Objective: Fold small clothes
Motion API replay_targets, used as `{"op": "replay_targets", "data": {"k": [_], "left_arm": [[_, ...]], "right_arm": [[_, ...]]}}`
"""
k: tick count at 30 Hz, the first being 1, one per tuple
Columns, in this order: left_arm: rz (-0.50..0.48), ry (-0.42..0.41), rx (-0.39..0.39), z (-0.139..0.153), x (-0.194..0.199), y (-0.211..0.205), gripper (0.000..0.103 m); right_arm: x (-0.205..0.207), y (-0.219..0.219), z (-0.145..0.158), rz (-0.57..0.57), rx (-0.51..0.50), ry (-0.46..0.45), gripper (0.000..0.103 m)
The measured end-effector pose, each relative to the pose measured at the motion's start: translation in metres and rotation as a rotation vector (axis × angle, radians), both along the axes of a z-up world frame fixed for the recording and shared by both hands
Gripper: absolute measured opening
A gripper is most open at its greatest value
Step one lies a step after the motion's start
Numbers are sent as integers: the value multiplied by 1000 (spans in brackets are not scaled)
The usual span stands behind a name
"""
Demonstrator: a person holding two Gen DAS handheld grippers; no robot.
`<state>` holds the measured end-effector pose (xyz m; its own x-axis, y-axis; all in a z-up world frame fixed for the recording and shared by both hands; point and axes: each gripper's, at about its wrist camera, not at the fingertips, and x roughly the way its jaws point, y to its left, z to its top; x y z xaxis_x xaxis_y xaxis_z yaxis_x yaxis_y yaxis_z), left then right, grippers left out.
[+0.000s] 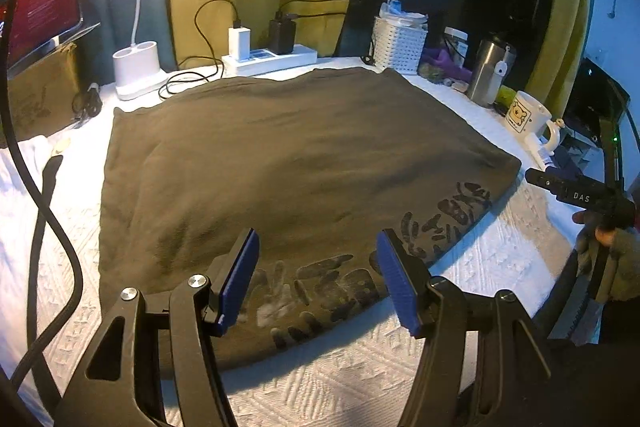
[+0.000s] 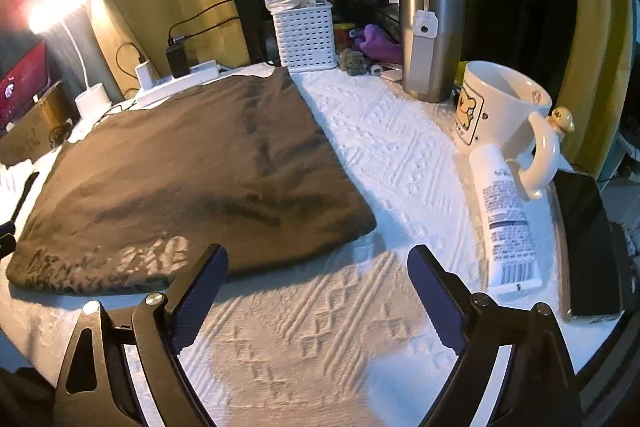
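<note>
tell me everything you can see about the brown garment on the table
The brown garment is an olive-brown, soft, matte cloth that looks like jersey. It lies flat in a roughly rectangular fold on the white textured table cover, with faint creases and a worn dark print along its near edge. Neither gripper touches it: the left gripper hovers over the printed edge.

The folded garment (image 1: 280, 155) is soft, matt olive cloth with a dull, cracked dark print along its near edge. It lies on a white bedspread (image 2: 360, 147) of rough, raised woven pattern. The tumbler (image 2: 432, 39) is brushed metal, the mug (image 2: 500, 107) glossy ceramic, the basket (image 2: 306, 35) white perforated plastic, the tube (image 2: 504, 219) smooth plastic.
</note>
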<state>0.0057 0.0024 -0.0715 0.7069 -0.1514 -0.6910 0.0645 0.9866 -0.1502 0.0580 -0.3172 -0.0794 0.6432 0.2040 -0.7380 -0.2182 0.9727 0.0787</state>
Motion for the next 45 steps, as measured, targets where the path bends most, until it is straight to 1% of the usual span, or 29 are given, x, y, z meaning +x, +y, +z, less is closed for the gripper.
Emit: {"op": "replay_targets", "data": {"k": [2, 5, 9, 13, 18, 25, 29, 32, 33, 36, 37, 39, 40, 41, 43, 44, 45], "left_arm": [[-4, 11, 4, -2, 3, -2, 61], [-6, 16, 2, -4, 8, -2, 61], [-5, 37, 7, -13, 18, 2, 61], [13, 38, 35, -15, 29, 15, 61], [47, 34, 35, -14, 43, 38, 61], [62, 67, 13, -23, 60, 59, 61], [70, 80, -2, -28, 67, 70, 61], [85, 81, -16, -29, 70, 81, 61], [91, 81, -19, -30, 70, 85, 61], [105, 91, -36, -34, 73, 95, 61], [106, 95, -40, -35, 74, 97, 61], [107, 98, -46, -37, 75, 102, 61], [109, 96, -53, -38, 75, 105, 61], [112, 97, -60, -38, 75, 107, 61], [122, 101, -70, -39, 76, 113, 61], [124, 103, -74, -40, 76, 115, 61], [128, 108, -81, -41, 76, 118, 61]], "right_arm": [[1, 0, -4, 5, 42, 25, 94], [4, 1, -11, 12, 115, 59, 99], [10, 8, -21, 26, 173, 105, 100], [22, 13, -25, 9, 186, 122, 100], [44, 14, -26, -26, 234, 144, 101], [66, 25, -25, -62, 259, 157, 101], [80, 36, -25, -69, 266, 167, 101], [91, 45, -27, -54, 267, 171, 101], [92, 49, -27, -48, 250, 166, 101], [101, 68, -31, -19, 142, 146, 101], [103, 72, -31, -16, 131, 146, 101], [109, 83, -33, -7, 98, 140, 96], [113, 87, -34, 1, 84, 138, 90], [117, 94, -34, 8, 61, 132, 82], [123, 102, -35, 20, 36, 128, 62], [126, 106, -35, 30, 26, 128, 45], [129, 109, -35, 40, 25, 133, 34]]}}
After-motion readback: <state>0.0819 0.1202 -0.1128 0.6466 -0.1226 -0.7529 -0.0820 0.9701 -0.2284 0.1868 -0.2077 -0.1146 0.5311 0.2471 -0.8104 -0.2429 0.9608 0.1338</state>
